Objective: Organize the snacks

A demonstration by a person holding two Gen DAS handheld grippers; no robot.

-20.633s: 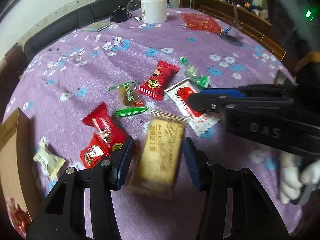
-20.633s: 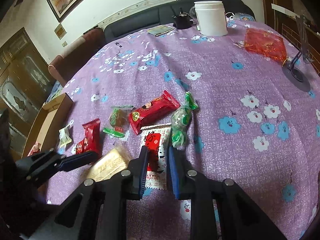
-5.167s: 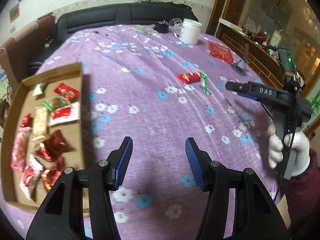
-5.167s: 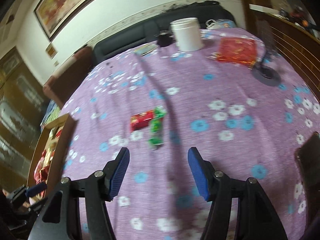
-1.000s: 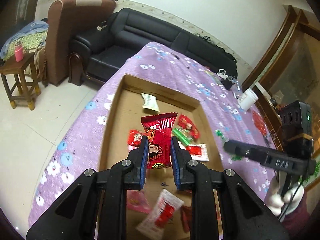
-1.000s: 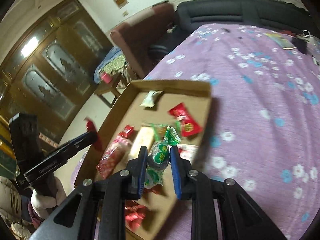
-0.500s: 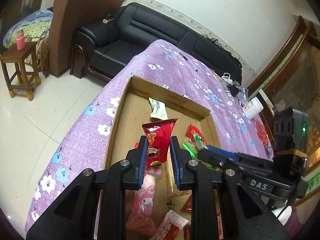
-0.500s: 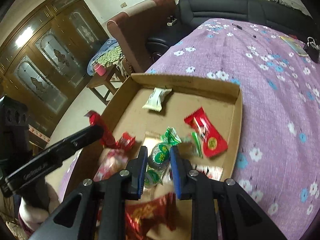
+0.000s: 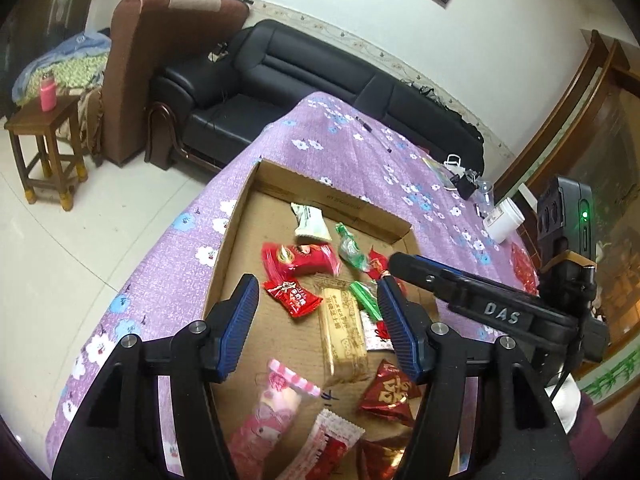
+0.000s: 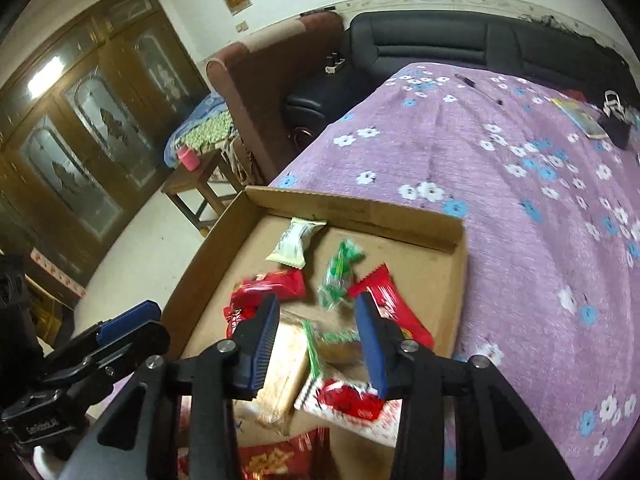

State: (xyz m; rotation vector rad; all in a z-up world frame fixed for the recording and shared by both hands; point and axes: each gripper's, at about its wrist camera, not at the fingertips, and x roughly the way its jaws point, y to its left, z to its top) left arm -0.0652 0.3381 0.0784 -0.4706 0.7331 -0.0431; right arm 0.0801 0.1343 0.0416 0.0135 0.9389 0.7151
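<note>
- Both tongs have let go since half a second ago: the left tongs [image 9: 316, 322] no longer pinch the shiny red snack packet [image 9: 301, 258], and the right tongs [image 10: 316, 346] have released the green-and-clear wrapped candy [image 10: 338, 270]; each pair now stands wide with nothing between the blue pads.
- That red packet lies blurred on the floor of the shallow brown cardboard tray [image 9: 320, 196], beside the green candy [image 9: 351, 249], with a pale cream wrapped sweet [image 9: 310, 222] nearer the tray's far wall.
- Closer to the left tongs lie a small red sachet [image 9: 294, 298], a long tan biscuit bar in clear wrap [image 9: 343, 330], a pink cartoon-printed pouch [image 9: 266, 412] and a red triangular foil pack [image 9: 390, 394].
- From the right wrist, a red packet with a serrated end [image 10: 386, 306] rests against the tray's right side.
- The tray [image 10: 352, 208] sits at the edge of the desk, which is covered by a purple cloth with white and blue flowers [image 10: 520, 200].
- Farther along the cloth stands a white plastic jar [image 9: 503, 224].
- Around the desk: a black leather sofa [image 9: 304, 76], a brown armchair [image 9: 132, 60], a small wooden stool [image 9: 44, 148] carrying a pink bottle [image 9: 47, 96], and dark wooden glazed doors [image 10: 92, 128].
</note>
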